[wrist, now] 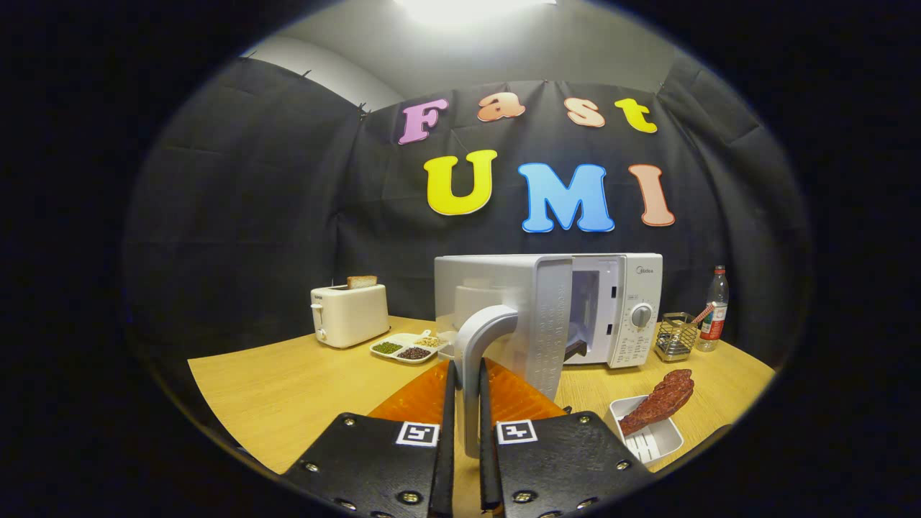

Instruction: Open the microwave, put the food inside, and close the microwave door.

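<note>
Grey plastic, the door handle (471, 374) sits clamped between the narrowed tongs (466, 432), with the microwave (619, 309) door (504, 316) swung partly open. Right of the microwave, the food (658, 401) lies in a white tray (647, 435) on the table (288, 388). The likely risk: pulling off the door's arc could slip the handle free or drag the microwave.
</note>
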Available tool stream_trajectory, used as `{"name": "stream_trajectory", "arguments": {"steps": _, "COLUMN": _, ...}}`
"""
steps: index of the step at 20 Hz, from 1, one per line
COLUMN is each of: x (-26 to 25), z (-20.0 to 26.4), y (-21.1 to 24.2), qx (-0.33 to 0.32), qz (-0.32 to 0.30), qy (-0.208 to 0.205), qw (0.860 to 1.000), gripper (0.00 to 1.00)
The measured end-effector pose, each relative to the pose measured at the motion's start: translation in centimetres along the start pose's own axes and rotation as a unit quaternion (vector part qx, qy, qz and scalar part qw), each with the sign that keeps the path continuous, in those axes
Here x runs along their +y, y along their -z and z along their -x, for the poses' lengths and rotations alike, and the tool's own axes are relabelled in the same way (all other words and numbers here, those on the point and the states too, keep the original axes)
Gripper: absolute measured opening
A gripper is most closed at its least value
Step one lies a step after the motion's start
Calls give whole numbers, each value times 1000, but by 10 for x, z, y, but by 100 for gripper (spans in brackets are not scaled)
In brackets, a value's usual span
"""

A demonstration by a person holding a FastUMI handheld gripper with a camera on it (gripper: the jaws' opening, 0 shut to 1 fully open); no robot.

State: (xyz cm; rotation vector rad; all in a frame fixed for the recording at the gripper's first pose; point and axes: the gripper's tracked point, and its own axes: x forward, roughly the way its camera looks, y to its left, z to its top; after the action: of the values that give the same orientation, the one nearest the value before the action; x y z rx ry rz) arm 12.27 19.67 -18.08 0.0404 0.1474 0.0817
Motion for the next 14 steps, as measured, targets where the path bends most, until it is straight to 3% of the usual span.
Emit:
{"name": "stream_trajectory", "arguments": {"steps": 7, "x": 114, "z": 19, "y": 2, "qx": -29, "qz": 20, "qy": -27, "qw": 999, "gripper": 15}}
{"name": "stream_trajectory", "arguments": {"steps": 14, "x": 227, "z": 33, "y": 45, "qx": 29, "qz": 22, "qy": -121, "qw": 992, "gripper": 14}}
